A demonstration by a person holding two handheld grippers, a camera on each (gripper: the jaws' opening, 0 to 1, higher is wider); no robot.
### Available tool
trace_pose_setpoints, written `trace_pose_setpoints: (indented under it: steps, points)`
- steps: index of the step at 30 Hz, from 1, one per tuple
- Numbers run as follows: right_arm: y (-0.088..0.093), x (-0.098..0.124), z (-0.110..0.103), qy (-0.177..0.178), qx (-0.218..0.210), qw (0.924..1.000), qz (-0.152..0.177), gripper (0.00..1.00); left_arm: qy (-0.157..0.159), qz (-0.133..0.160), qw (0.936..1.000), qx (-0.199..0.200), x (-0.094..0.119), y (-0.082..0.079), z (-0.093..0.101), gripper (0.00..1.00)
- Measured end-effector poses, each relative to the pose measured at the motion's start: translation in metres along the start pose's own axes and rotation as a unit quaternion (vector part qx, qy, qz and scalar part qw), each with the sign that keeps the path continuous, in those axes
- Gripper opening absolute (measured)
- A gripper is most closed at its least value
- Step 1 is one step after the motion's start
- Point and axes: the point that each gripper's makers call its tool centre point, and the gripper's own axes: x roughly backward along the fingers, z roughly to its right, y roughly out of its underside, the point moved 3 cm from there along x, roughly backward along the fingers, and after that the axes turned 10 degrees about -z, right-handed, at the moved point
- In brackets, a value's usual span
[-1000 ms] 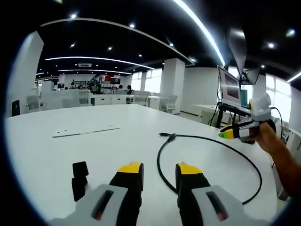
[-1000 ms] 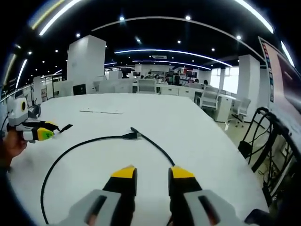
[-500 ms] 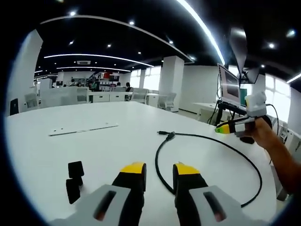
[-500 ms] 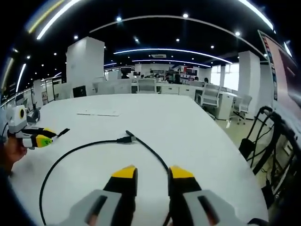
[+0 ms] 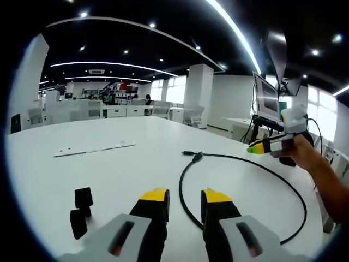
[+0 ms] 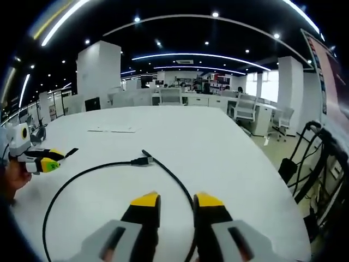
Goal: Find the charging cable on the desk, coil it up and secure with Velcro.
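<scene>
The black charging cable (image 5: 248, 164) lies in one wide loop on the white desk (image 5: 109, 174), its plug ends (image 5: 194, 157) meeting at the far side. My left gripper (image 5: 184, 196) hovers low over the near left of the loop, open, nothing between its jaws. A short black Velcro strap (image 5: 80, 210) lies on the desk to its left. In the right gripper view the cable (image 6: 82, 173) curves from the plugs (image 6: 142, 160) toward my right gripper (image 6: 175, 200), which is open and holds nothing. The left gripper (image 6: 48, 161) shows at the far left, in a hand.
A thin white strip (image 5: 95, 148) lies flat further back on the desk. A monitor on a stand (image 5: 266, 99) rises past the desk's right edge, and black stand legs and cords (image 6: 308, 158) crowd that side. Office desks and chairs (image 6: 169, 99) fill the background.
Both views have drifted a little with the hands. The cable and strap lie where they were. Both grippers stay open and hold nothing.
</scene>
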Motion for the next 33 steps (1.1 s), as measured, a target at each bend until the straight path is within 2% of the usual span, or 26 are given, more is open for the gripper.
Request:
trace_pose_setpoints:
  steps: [3,6,13,21,33]
  points:
    - [0.001,-0.002,0.002,-0.004,-0.003,1.0000,-0.003,0.26,-0.003,-0.005,1.0000,0.003,-0.001,0.001,-0.001,0.24]
    - [0.002,-0.004,0.003,-0.005,-0.003,1.0000,-0.005,0.26,-0.017,-0.005,0.9998,-0.011,-0.004,0.000,-0.003,0.24]
    - [0.000,-0.012,0.006,-0.009,-0.005,0.9999,-0.012,0.25,-0.005,-0.008,0.9999,-0.006,-0.011,-0.002,0.002,0.23]
    - [-0.001,-0.020,0.009,-0.012,-0.004,0.9997,-0.020,0.24,-0.008,-0.022,0.9997,-0.001,-0.022,0.004,0.000,0.22]
    - [-0.002,-0.032,0.015,-0.014,-0.007,0.9995,-0.028,0.22,-0.020,-0.031,0.9991,-0.018,-0.040,0.003,-0.005,0.22]
